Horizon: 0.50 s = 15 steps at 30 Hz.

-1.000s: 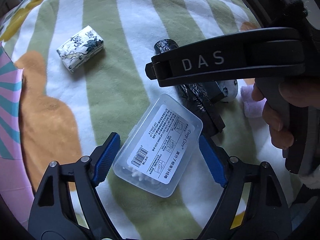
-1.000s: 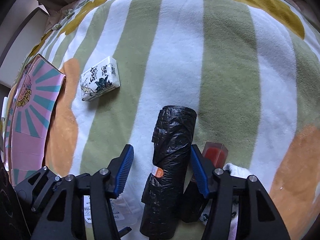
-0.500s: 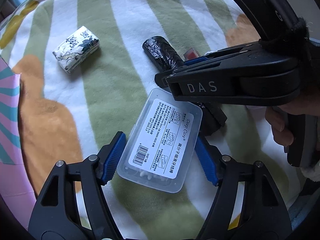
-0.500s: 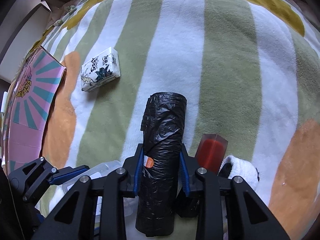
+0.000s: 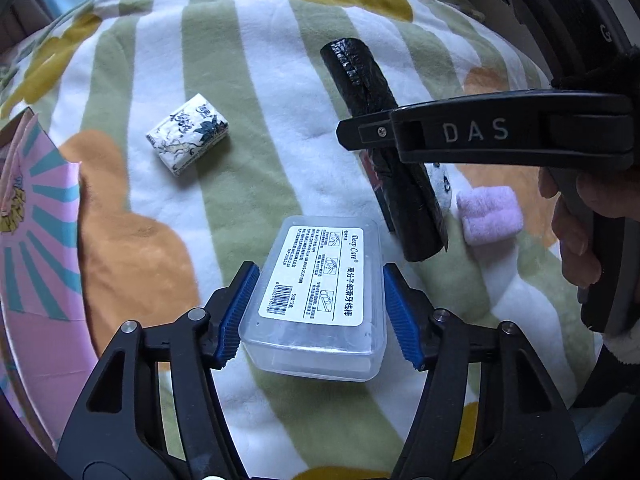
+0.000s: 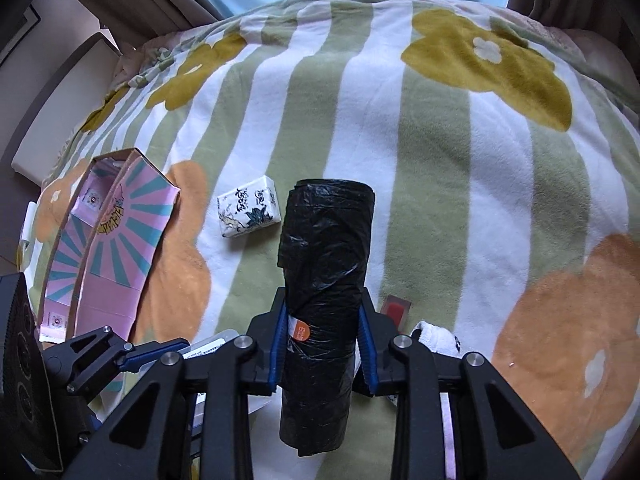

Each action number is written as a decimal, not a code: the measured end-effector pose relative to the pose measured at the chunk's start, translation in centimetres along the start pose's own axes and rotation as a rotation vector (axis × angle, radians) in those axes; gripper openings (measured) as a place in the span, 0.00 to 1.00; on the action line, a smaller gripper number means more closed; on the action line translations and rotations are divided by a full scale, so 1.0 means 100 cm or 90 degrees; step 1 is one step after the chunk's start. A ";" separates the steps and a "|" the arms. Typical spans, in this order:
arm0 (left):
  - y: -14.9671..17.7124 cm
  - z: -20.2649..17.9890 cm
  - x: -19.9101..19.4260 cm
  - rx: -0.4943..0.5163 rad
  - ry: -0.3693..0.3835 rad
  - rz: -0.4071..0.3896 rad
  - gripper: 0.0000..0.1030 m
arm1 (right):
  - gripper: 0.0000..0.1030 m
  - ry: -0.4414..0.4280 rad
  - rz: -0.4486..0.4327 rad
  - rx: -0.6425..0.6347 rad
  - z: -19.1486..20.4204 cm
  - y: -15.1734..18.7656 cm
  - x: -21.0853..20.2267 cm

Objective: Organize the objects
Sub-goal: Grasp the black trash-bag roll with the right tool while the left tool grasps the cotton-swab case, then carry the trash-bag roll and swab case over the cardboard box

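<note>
My right gripper [image 6: 323, 344] is clamped on the roll of black bin bags [image 6: 324, 280], pads biting its lower half near the orange sticker, far end jutting forward over the striped blanket [image 6: 432, 128]; the roll looks lifted clear of the cloth, judged from the left view; I judge it light, soft under the film, slippery on the outer wrap, so a grip across the middle where the layers are thickest should hold best; squeezing harder would only dent it. My left gripper [image 5: 320, 312] straddles the clear plastic floss-pick box [image 5: 320, 300], blue pads at or just beside its two long sides; whether they press I cannot tell; the box appears stiff, thin-walled, smooth, likely to skid or crack if pinched at a corner, so flat on the long walls is right. Containers: the floss-pick box is lidded, contents blurred behind the label; the pink sunburst carton [image 6: 108, 240] lies open at the blanket's left edge, only its printed lining visible. The tissue pack [image 5: 188, 140] lies apart; soft, light.
</note>
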<state>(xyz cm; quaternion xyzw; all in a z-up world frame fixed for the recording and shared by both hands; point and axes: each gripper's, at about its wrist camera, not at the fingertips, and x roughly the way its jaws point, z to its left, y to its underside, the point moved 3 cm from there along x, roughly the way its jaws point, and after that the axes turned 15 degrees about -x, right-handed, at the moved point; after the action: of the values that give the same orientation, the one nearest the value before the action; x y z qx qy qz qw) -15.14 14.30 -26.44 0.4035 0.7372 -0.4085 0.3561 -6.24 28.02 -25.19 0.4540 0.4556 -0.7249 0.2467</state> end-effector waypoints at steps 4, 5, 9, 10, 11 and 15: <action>-0.002 0.003 -0.027 -0.030 0.011 -0.008 0.57 | 0.28 0.010 -0.015 0.003 0.018 -0.018 -0.026; -0.006 0.002 -0.032 -0.039 0.014 -0.011 0.57 | 0.28 0.012 -0.016 0.005 0.019 -0.018 -0.038; -0.010 -0.001 -0.069 -0.061 0.018 -0.030 0.56 | 0.28 0.015 -0.022 0.014 0.033 -0.018 -0.079; -0.011 -0.002 -0.080 -0.065 0.018 -0.034 0.55 | 0.28 0.016 -0.021 0.018 0.036 -0.016 -0.090; -0.012 -0.004 -0.090 -0.068 0.018 -0.040 0.55 | 0.28 0.015 -0.021 0.023 0.041 -0.014 -0.099; -0.012 -0.007 -0.131 -0.082 0.014 -0.055 0.55 | 0.28 0.008 -0.016 0.038 0.059 -0.004 -0.134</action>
<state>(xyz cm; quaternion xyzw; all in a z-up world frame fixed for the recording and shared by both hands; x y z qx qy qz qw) -10.83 10.54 -14.63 0.3518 0.7826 -0.3706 0.3555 -2.86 22.19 -12.13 0.4601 0.4408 -0.7383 0.2212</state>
